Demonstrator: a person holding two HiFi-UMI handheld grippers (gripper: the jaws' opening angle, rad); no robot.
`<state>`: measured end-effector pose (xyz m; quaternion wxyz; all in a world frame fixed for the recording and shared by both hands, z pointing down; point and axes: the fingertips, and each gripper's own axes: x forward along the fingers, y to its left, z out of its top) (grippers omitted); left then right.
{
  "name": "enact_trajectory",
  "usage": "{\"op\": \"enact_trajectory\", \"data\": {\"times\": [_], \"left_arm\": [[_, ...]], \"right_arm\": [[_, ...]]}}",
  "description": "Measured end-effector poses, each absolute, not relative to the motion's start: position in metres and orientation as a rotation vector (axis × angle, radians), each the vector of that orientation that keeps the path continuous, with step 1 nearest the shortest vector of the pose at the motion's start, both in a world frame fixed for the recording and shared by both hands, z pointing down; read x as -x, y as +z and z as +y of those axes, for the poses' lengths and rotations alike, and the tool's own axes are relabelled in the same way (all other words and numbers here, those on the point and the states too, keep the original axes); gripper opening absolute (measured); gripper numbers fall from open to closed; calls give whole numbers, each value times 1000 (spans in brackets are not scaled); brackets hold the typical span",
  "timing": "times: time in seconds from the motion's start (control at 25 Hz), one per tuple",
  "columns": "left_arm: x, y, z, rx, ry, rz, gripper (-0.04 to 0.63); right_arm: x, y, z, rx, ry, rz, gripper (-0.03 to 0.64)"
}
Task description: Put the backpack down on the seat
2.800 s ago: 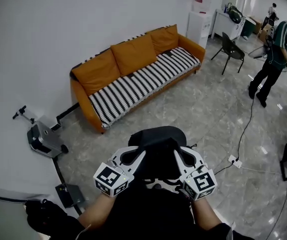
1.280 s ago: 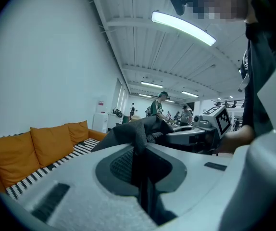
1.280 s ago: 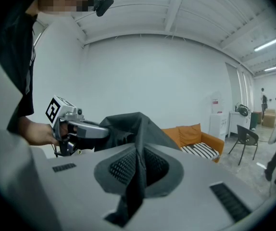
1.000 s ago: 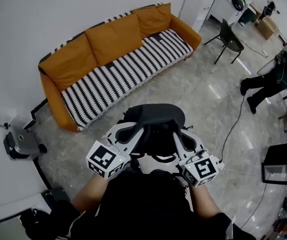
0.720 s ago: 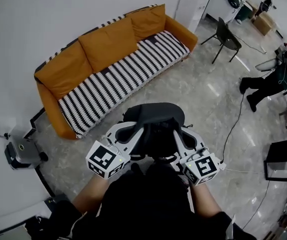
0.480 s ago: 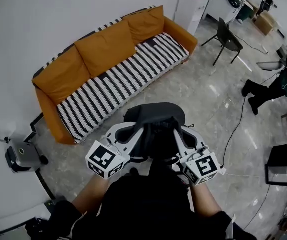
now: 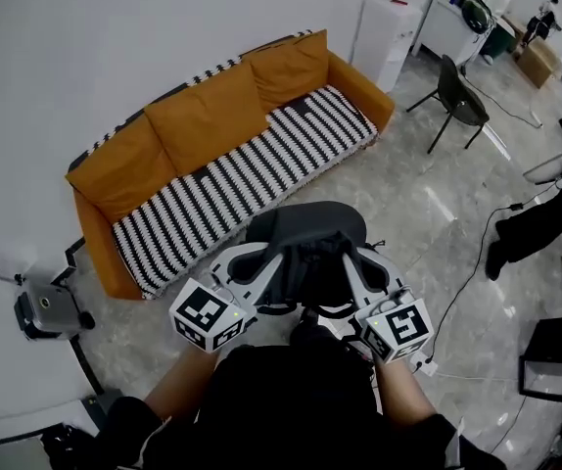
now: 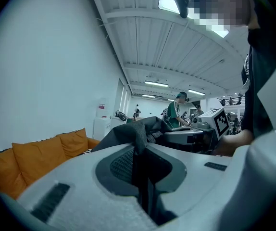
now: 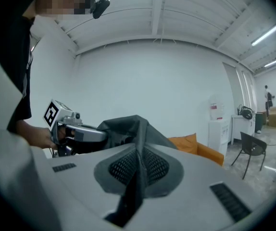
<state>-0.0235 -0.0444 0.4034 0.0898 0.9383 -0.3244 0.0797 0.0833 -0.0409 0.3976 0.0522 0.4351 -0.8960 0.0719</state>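
Observation:
A dark grey backpack (image 7: 305,253) hangs in the air in front of me, held up between both grippers above the floor. My left gripper (image 7: 279,259) is shut on its fabric (image 8: 140,134) at the left side. My right gripper (image 7: 345,259) is shut on the fabric (image 9: 138,129) at the right side. An orange sofa (image 7: 198,116) with a black-and-white striped seat (image 7: 252,179) stands against the white wall, ahead and to the left of the backpack. The sofa's orange cushions (image 8: 42,155) show at the lower left of the left gripper view.
A small grey wheeled machine (image 7: 44,311) sits on the floor left of the sofa. A white cabinet (image 7: 387,37) and a black chair (image 7: 457,101) stand to the sofa's right. Cables (image 7: 477,262) trail over the marble floor, and a person's leg (image 7: 526,233) shows at the right.
The sofa has shifted slightly in the head view as I turned; the person at the right has slid toward the frame edge. Both grippers still hold the backpack the same way.

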Motion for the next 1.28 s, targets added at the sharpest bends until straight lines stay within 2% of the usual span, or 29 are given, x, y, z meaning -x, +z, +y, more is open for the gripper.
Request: {"op": "enact_trajectory", "data": {"times": [0.52,1.28], "left_arm": [[-28,403,-128,-2750,226,-1037,37],[-16,426,-291,-2727,243,-972,37]], "right_arm": [[-140,396,-131,-1253,195,-2766,31],[-125,419,-296,-1199,254,-2691,31]]}}
